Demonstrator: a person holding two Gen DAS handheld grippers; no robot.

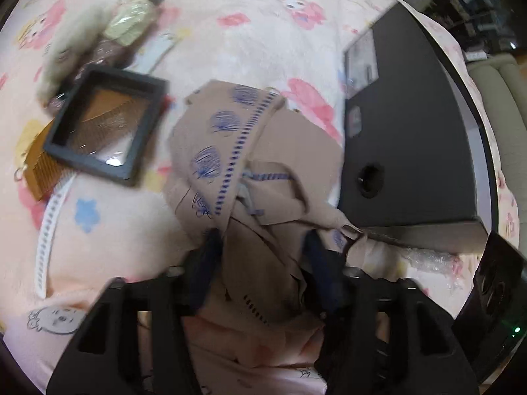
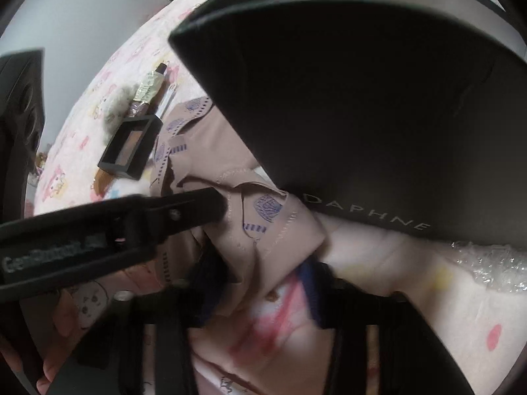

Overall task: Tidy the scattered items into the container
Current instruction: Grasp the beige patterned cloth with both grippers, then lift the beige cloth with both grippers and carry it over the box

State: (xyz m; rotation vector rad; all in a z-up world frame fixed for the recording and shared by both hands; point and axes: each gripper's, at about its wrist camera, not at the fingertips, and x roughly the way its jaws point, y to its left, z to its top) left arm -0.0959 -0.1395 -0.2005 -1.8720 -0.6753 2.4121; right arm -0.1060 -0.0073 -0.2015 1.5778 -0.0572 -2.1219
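A beige cloth with blue prints (image 1: 237,151) lies crumpled on the pink cartoon bedspread (image 1: 108,223), next to a black box (image 1: 405,125) marked DAPHNE (image 2: 362,98). My left gripper (image 1: 262,247) is open with its fingers on either side of the cloth's near fold. It also shows in the right wrist view (image 2: 210,204), reaching in from the left onto the cloth (image 2: 250,197). My right gripper (image 2: 260,283) is open, with the cloth's lower edge between its fingers.
A small black square frame (image 1: 105,125) lies on a brown comb (image 1: 42,168) to the left. A pale green tube (image 1: 131,23), a grey fluffy item (image 1: 69,46) and a white strip (image 1: 49,227) lie nearby. Bubble wrap (image 2: 494,263) lies by the box.
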